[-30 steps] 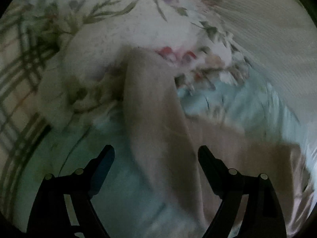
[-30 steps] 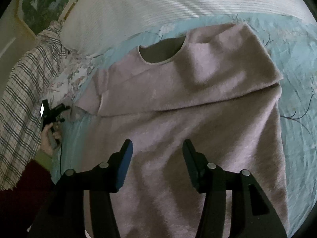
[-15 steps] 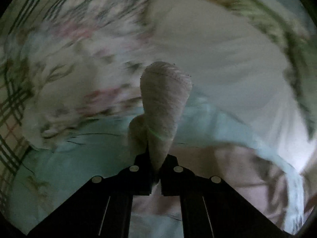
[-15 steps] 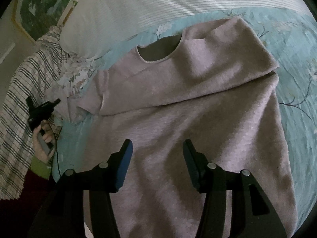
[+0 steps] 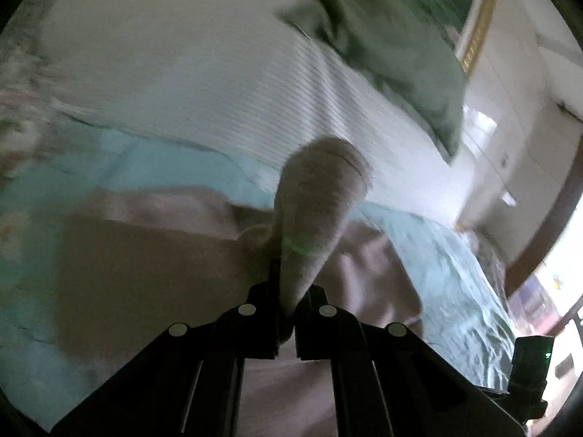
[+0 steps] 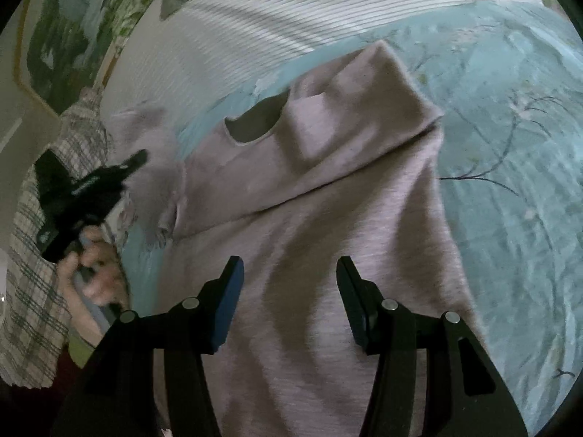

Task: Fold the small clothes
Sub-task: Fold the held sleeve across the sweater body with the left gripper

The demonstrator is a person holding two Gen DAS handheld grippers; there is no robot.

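Note:
A pale mauve sweater lies spread on a light blue floral bed sheet, neck opening toward the pillows. Its right sleeve is folded across the chest. My left gripper is shut on the left sleeve, whose cuff sticks up beyond the fingers above the sweater body. In the right wrist view the left gripper shows at the left, holding that sleeve lifted. My right gripper is open and empty, hovering over the sweater's lower body.
A white ribbed pillow lies at the head of the bed, a green cushion behind it. A plaid cloth lies at the left edge. The right gripper's body shows at the lower right of the left wrist view.
My left gripper closed on the left sleeve, lifted it and swung toward the sweater body. My right gripper stayed open, drifting slightly over the sweater.

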